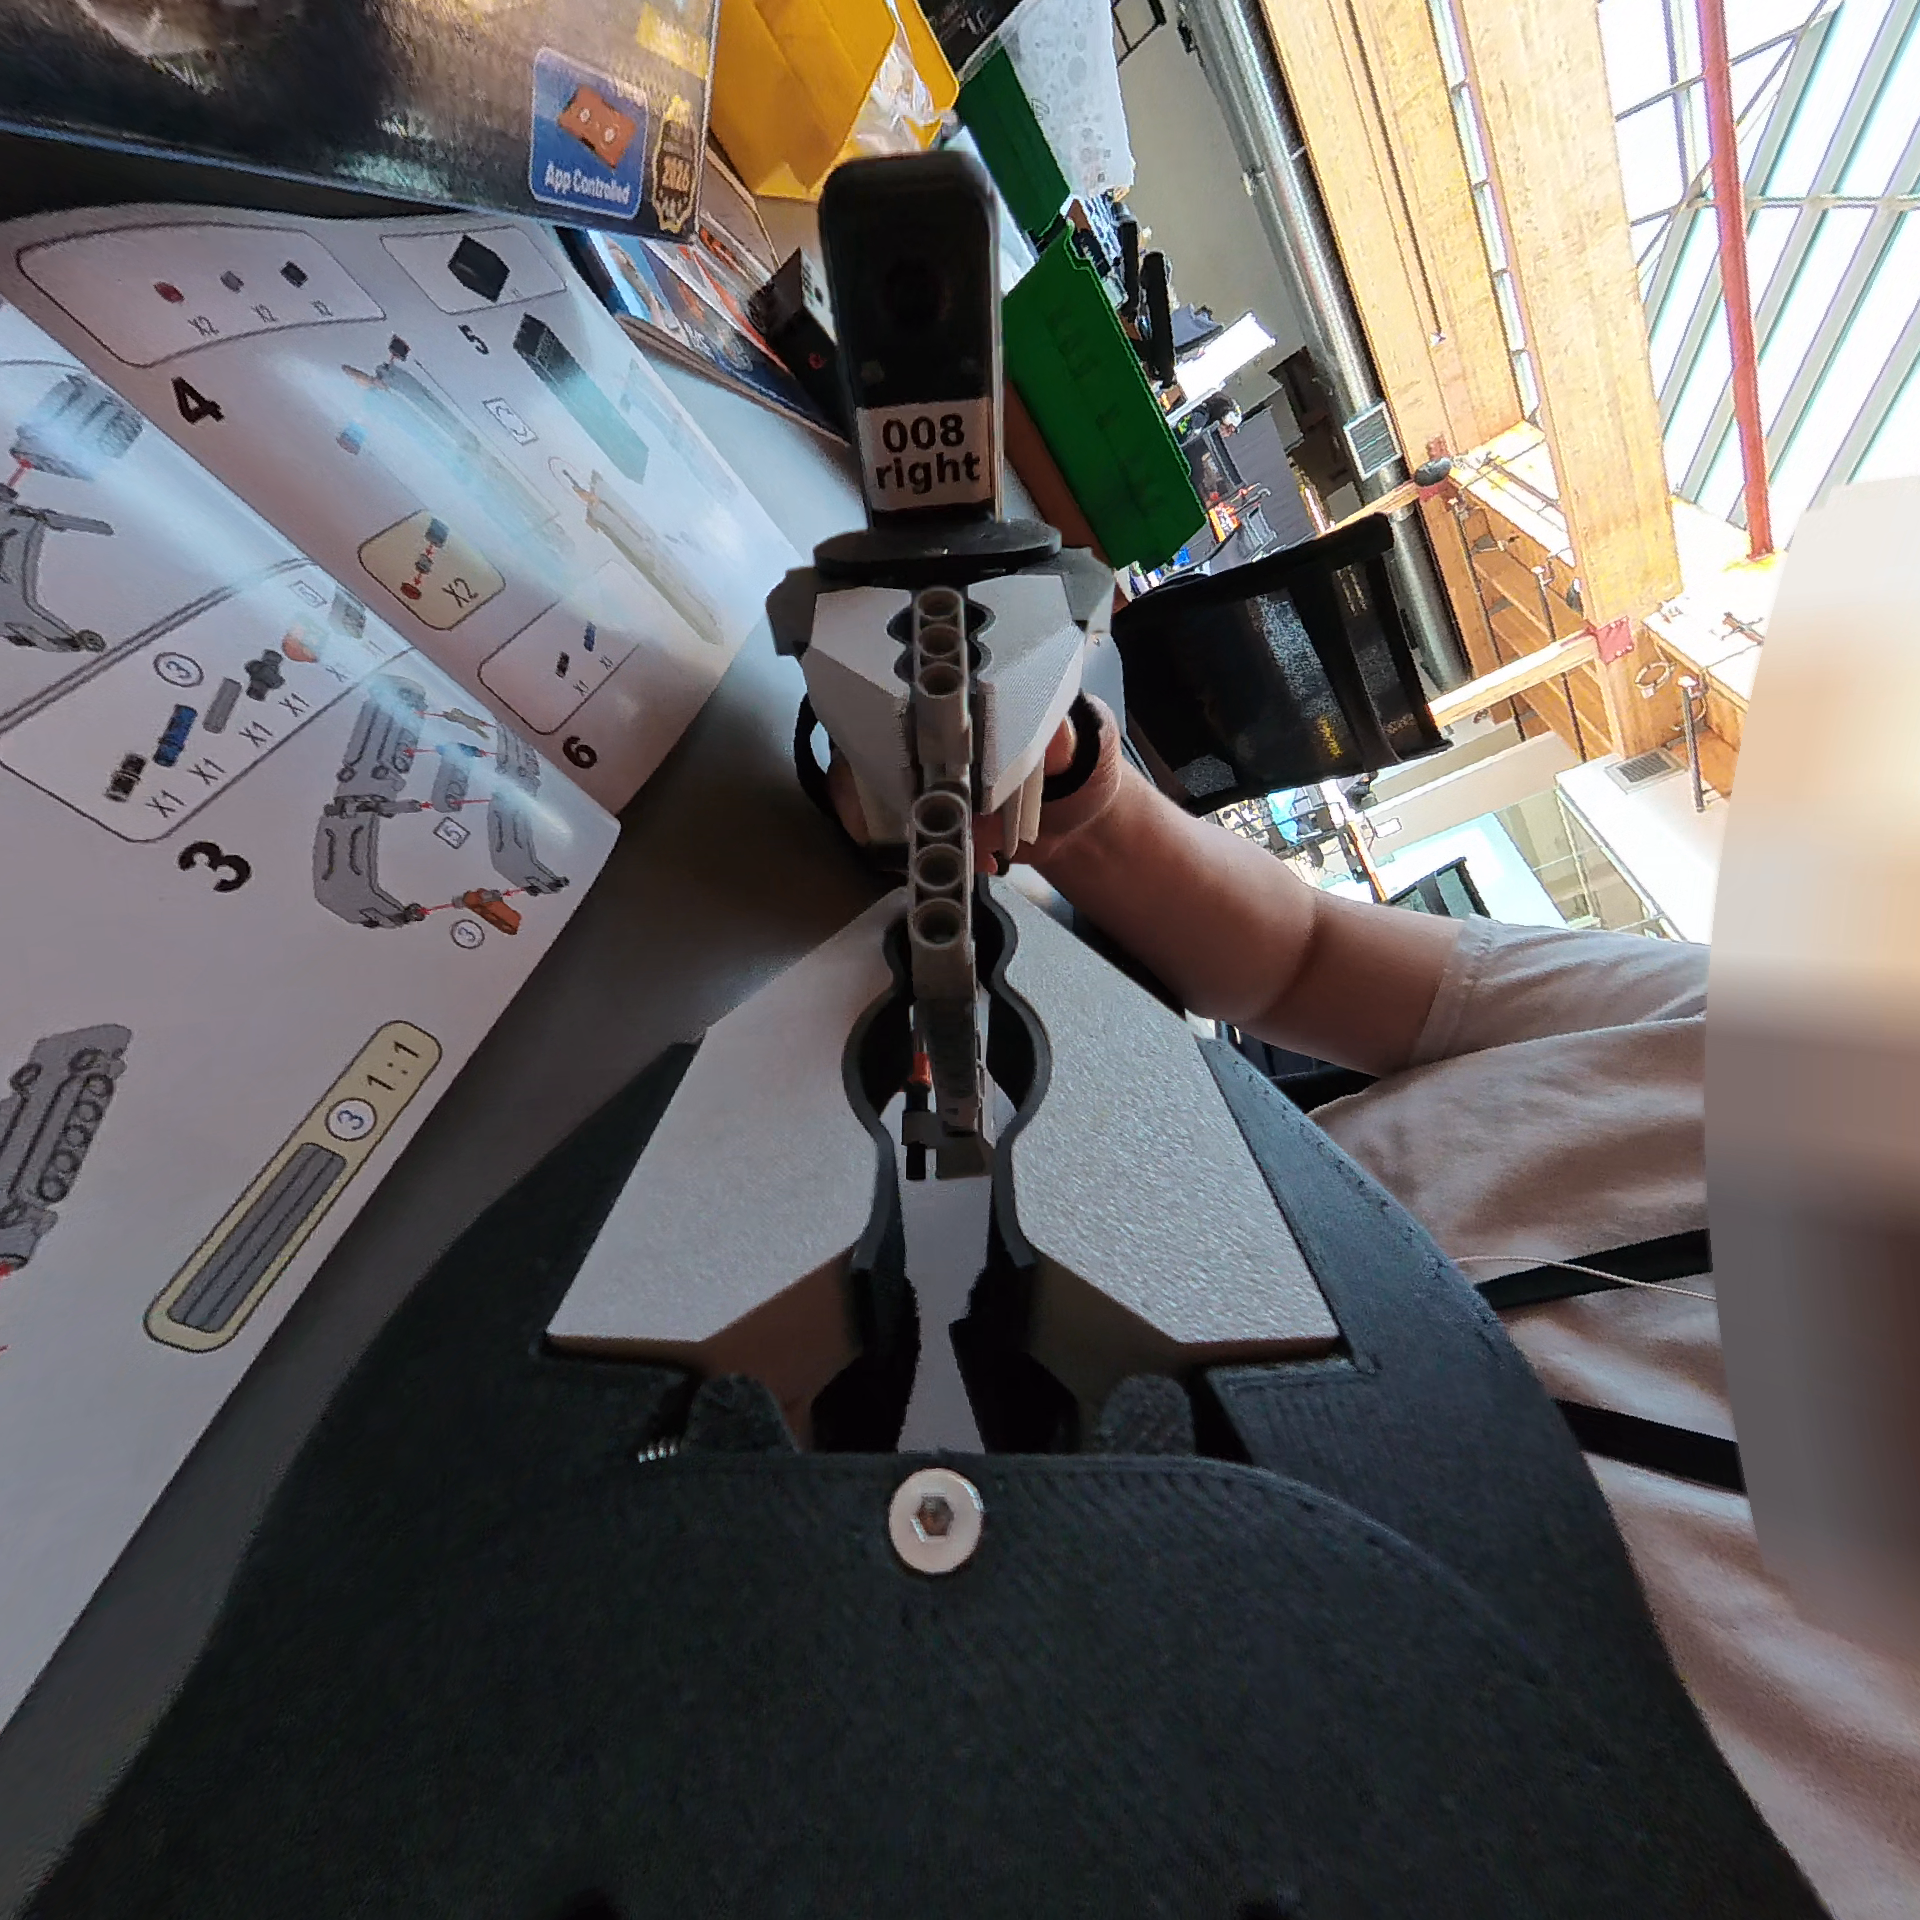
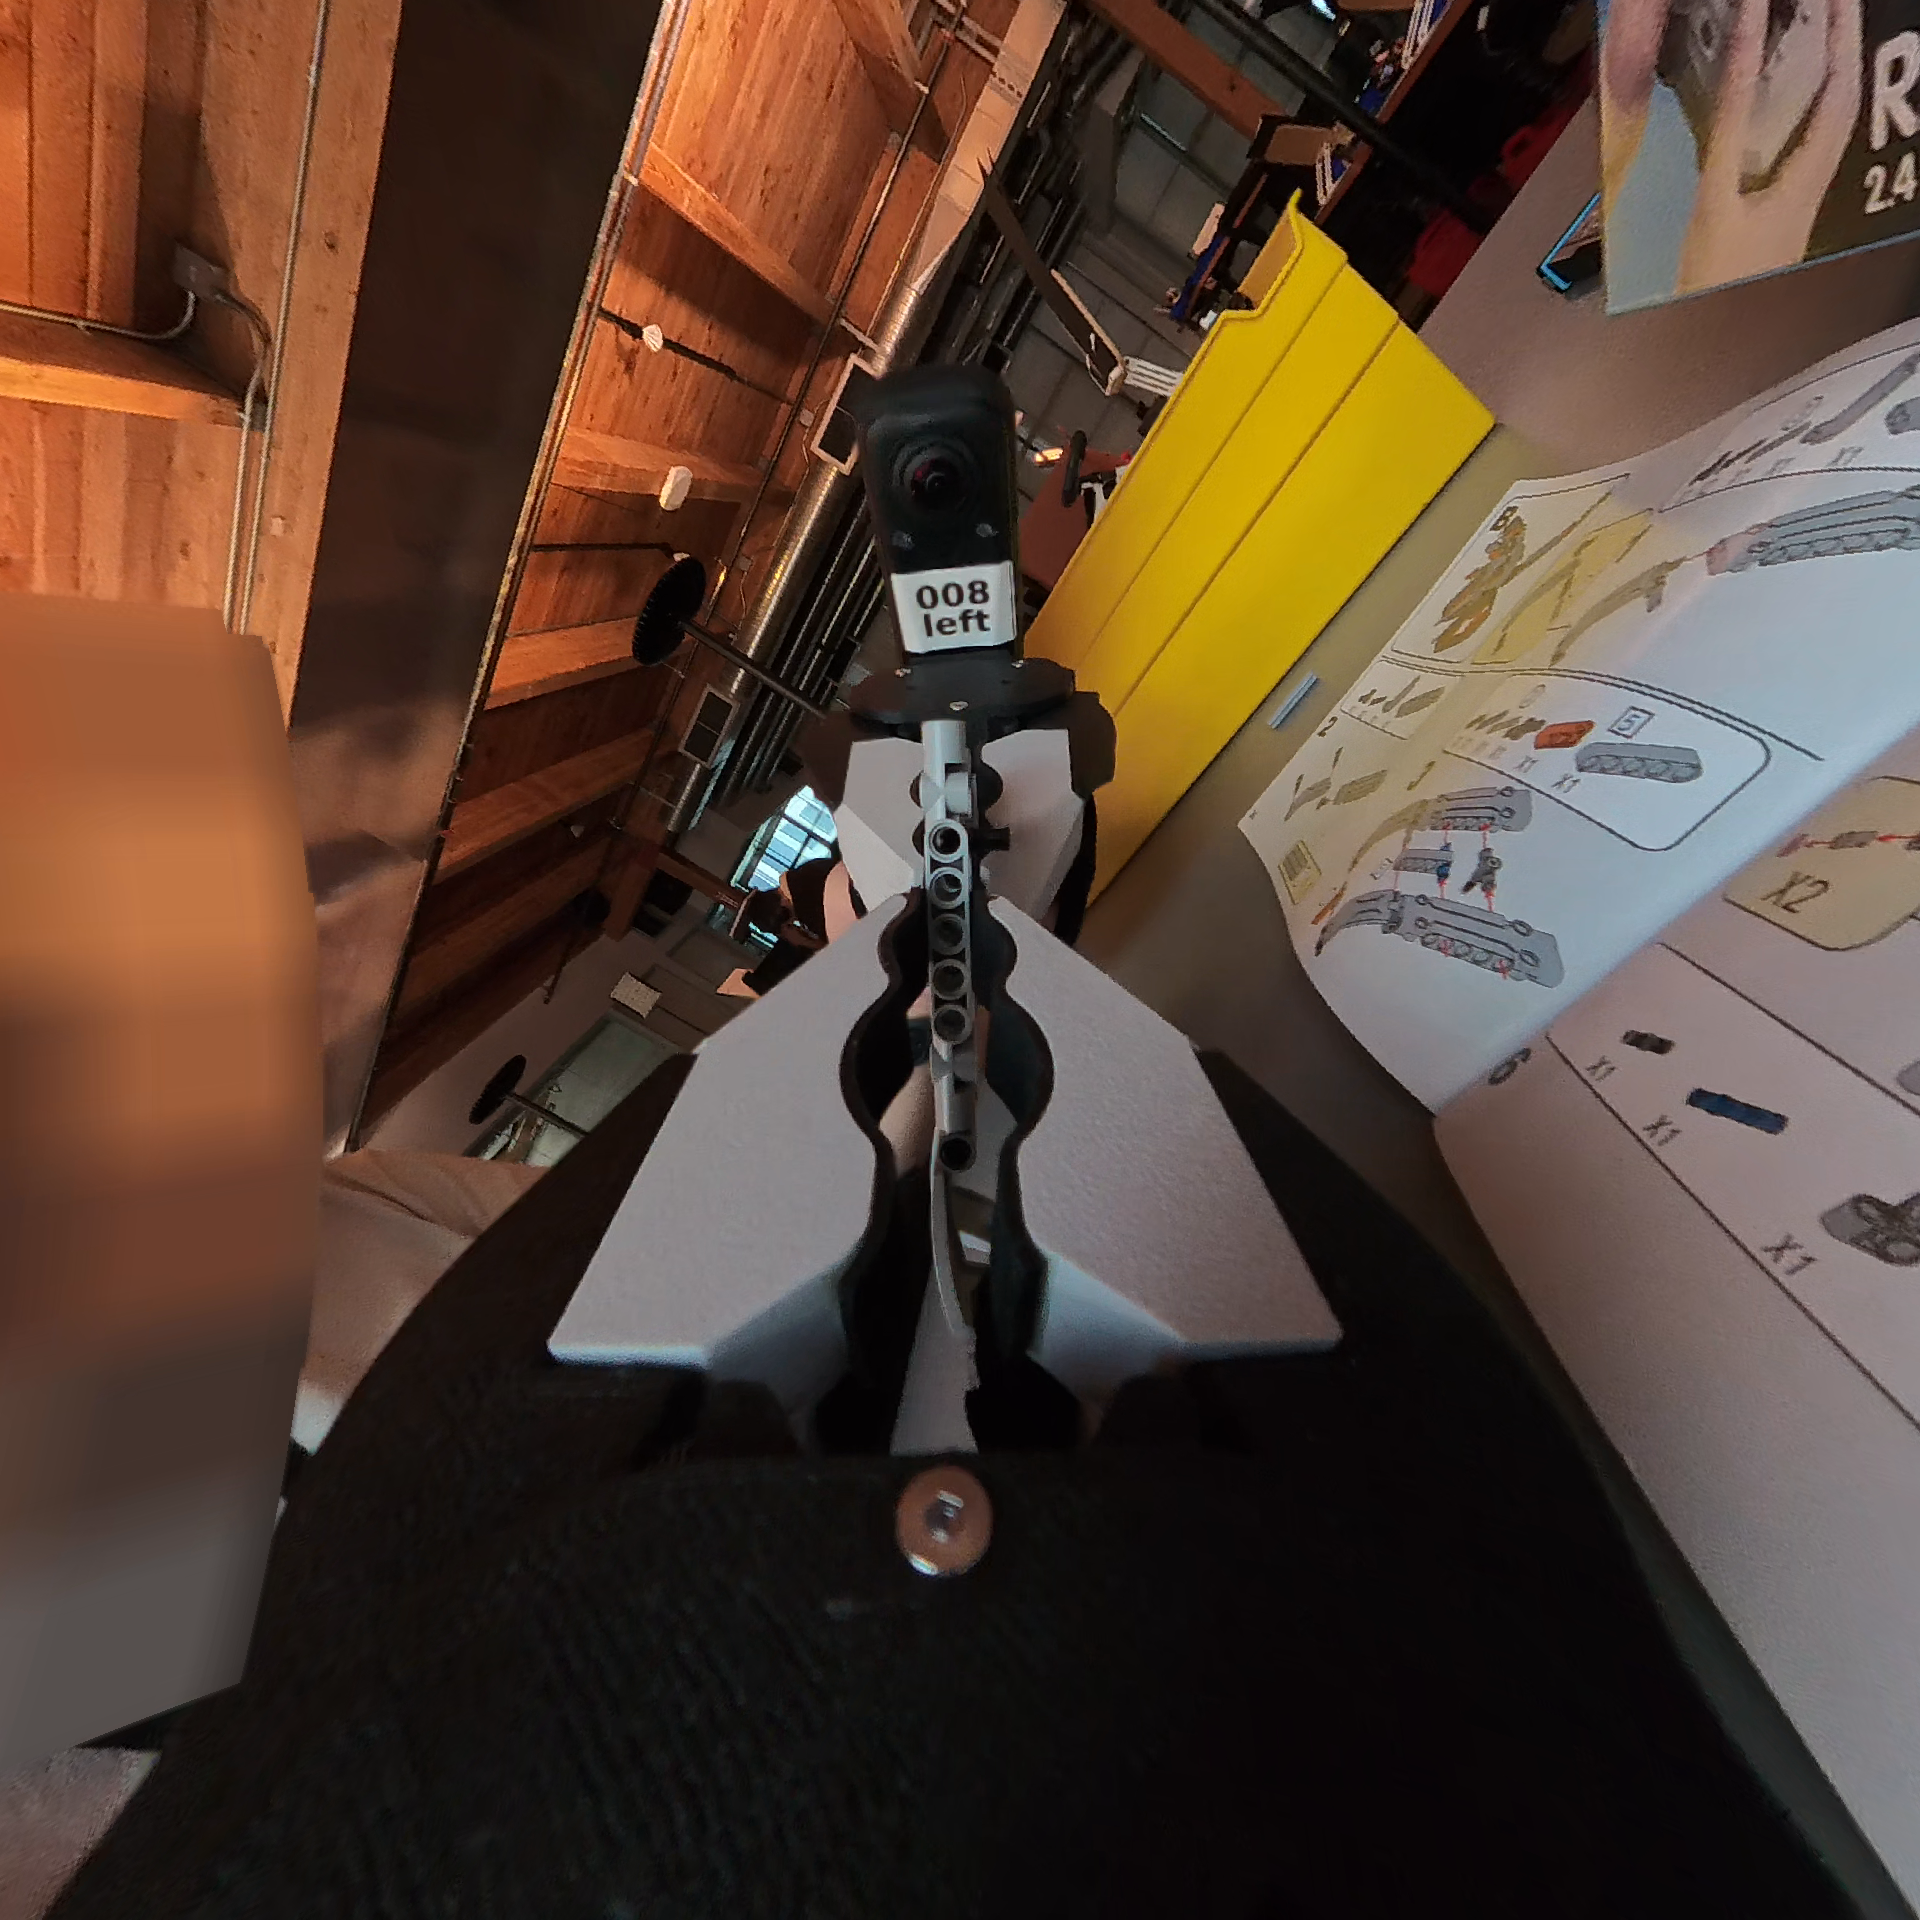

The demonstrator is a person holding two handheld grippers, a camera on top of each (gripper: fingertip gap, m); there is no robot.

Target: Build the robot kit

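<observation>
Grey beam (image 1: pixel 940 831), yellow bin (image 2: pixel 1247 582).

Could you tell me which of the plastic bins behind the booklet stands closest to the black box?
The yellow bin, right beside the black box; the green bins sit farther right, behind the right gripper.

The left gripper (image 1: pixel 940 1049) points forward, its two white fingers (image 1: pixel 769 1153) closed to a narrow gap and clamped on a grey perforated beam (image 1: pixel 940 883); the right gripper (image 2: pixel 951 1060) faces it head-on, tips nearly meeting, its own fingers (image 2: pixel 1132 1164) closed on the opposite end of the same beam; both units are rolled well off level; a bare hand (image 1: pixel 1049 800) grips the right unit from behind, forearm (image 1: pixel 1226 935) extended, short pale sleeve at the upper arm.
</observation>
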